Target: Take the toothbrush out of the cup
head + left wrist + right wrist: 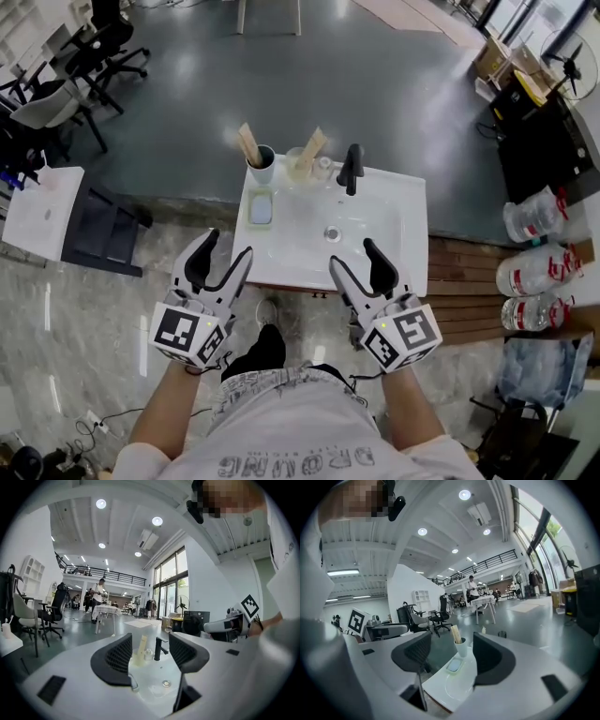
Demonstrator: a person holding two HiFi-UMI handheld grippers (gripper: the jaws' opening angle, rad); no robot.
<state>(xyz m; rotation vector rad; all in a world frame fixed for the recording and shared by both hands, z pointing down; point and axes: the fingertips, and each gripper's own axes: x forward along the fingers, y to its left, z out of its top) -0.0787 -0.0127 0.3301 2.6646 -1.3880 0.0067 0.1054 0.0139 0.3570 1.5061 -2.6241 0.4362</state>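
Observation:
A white cup (262, 167) stands at the back left corner of the white washbasin (394, 202), with a beige toothbrush (249, 144) sticking up out of it. Right of it a clear cup (301, 169) holds another beige toothbrush (313, 146). My left gripper (230, 246) and right gripper (351, 253) hover at the basin's near edge, both open and empty, well short of the cups. The right gripper view frames the white cup (461, 648) and its toothbrush (455, 633) between the open jaws. In the left gripper view the clear cup's toothbrush (141, 647) shows beyond the jaws.
A black faucet (351, 169) rises at the basin's back, and a soap dish (260, 207) lies in front of the white cup. Large water bottles (539, 272) and a black cabinet (539, 141) are on the right. Office chairs (84, 56) and a white table (37, 211) stand to the left.

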